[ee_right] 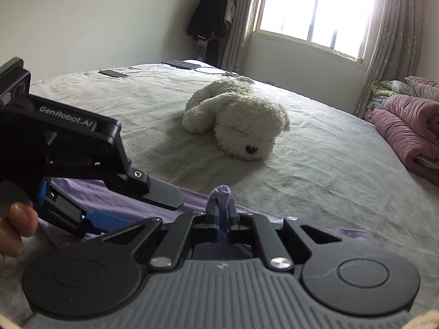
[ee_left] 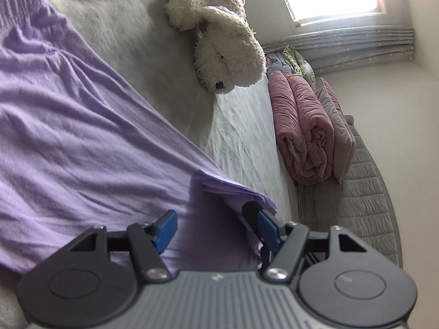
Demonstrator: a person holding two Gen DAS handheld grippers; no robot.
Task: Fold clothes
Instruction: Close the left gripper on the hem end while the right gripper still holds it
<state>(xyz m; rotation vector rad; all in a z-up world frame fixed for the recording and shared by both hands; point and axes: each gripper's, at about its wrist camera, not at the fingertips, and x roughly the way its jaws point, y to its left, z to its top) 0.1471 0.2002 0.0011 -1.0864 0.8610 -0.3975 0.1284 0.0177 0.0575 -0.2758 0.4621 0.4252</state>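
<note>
The purple garment [ee_left: 82, 126] lies spread on the bed [ee_right: 315, 170]. The right gripper [ee_right: 221, 219] is clamped on a pinch of its cloth; the left gripper [ee_left: 216, 227] hangs with jaws apart over a folded edge. Best to lift the pinched corner evenly, keeping the fold line straight.

A bedroom in a home. Big bed [ee_right: 315, 170] w/ a pale grey sheet fills most of both views; a white plush dog [ee_right: 238, 120] lies on it. Rolled pink quilt [ee_left: 304, 128] & a pillow [ee_left: 336, 126] are stacked at the bed's edge. Window [ee_right: 312, 11] w/ grey curtains [ee_right: 384, 41], coats [ee_right: 211, 16] hanging in the corner, a phone [ee_right: 114, 73] & a tablet [ee_right: 181, 64] on the far side of the bed.
</note>
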